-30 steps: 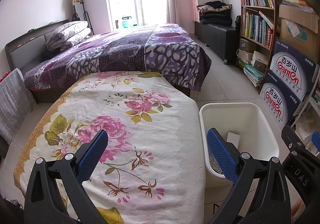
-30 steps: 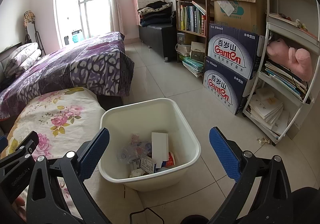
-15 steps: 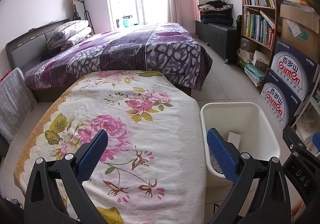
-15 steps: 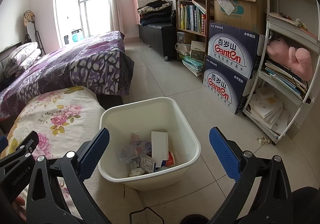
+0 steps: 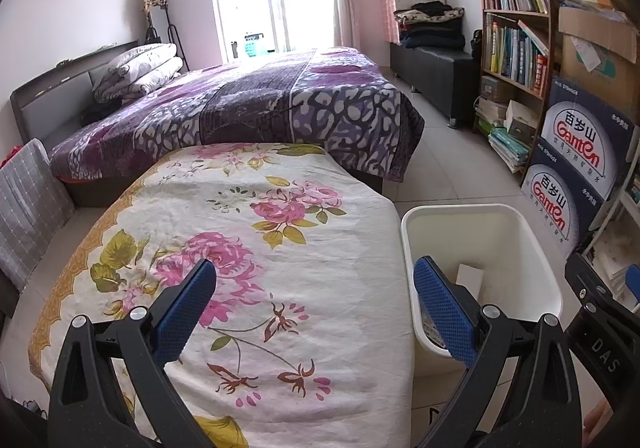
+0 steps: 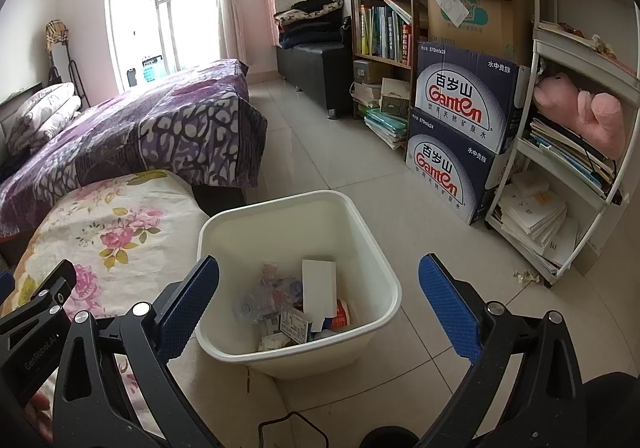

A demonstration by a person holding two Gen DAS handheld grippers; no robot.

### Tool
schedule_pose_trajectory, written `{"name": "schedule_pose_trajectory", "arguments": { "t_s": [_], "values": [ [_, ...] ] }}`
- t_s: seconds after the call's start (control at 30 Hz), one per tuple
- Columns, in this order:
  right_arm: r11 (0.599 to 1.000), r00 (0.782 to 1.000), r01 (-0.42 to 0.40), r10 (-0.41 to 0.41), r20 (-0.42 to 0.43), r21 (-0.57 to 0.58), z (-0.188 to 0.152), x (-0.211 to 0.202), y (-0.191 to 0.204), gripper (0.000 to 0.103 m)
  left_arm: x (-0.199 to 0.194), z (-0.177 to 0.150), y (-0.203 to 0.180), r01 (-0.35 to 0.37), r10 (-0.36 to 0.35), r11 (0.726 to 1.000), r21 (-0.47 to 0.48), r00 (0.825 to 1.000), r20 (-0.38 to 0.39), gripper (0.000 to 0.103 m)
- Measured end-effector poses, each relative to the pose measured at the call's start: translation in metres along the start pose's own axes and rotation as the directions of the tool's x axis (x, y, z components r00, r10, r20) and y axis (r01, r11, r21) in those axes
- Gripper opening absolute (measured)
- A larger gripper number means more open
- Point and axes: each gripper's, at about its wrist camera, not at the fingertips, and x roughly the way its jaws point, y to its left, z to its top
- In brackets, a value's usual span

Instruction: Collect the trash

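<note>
Your left tool [image 5: 314, 298] was spread wide and held nothing; it hung over the floral-covered counter [image 5: 248, 232], just left of the white bin [image 5: 532, 248]. Your right tool [image 6: 319, 300] was also spread wide and empty, poised above the white bin [image 6: 384, 244], blue pads [image 6: 448, 306] either side of its opening.

The bin stood on the tiled floor [image 6: 320, 152], touching the counter's right edge. Inside it lay the trash [image 6: 296, 304]: a white flat box upright against crumpled clear plastic, small cartons and wrappers.

Beyond the bin, to its right: two stacked Ganten cartons [image 6: 460, 128] and a white rack [image 6: 576, 152] holding a pink plush toy. Behind the bin, further off: the purple bed [image 6: 132, 136], then the bookshelf [image 6: 380, 8].
</note>
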Motion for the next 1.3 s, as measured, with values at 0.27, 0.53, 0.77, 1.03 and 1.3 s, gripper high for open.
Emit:
{"name": "schedule_pose_trajectory", "arguments": {
  "t_s": [0.27, 0.53, 0.77, 1.03, 1.3],
  "values": [
    [1.000, 1.000, -0.001, 0.001, -0.001, 0.000, 0.0008, 0.0003, -0.0010, 0.096, -0.0021, 0.0007, -0.0042, 0.017, -0.017, 1.000, 0.014, 1.000, 0.010, 0.095],
    [1.000, 1.000, -0.002, 0.002, -0.002, 0.001, 0.0017, 0.0009, -0.0023, 0.096, -0.0040, 0.0015, -0.0068, 0.025, -0.025, 1.000, 0.018, 1.000, 0.015, 0.094],
    [1.000, 1.000, -0.002, 0.002, -0.003, 0.000, 0.0018, -0.0001, -0.0022, 0.096, -0.0035, 0.0023, -0.0080, 0.032, -0.032, 0.999, 0.012, 0.999, 0.010, 0.094],
    [1.000, 1.000, -0.003, 0.003, -0.005, -0.001, 0.0027, 0.0001, -0.0027, 0.096, -0.0011, 0.0026, -0.0071, 0.040, -0.040, 0.999, -0.001, 0.999, -0.008, 0.094],
    [1.000, 1.000, -0.003, 0.003, -0.006, 0.001, 0.0034, 0.0010, -0.0031, 0.096, 0.0016, 0.0019, -0.0060, 0.038, -0.038, 0.999, -0.008, 0.999, -0.024, 0.094]
  ]
}}
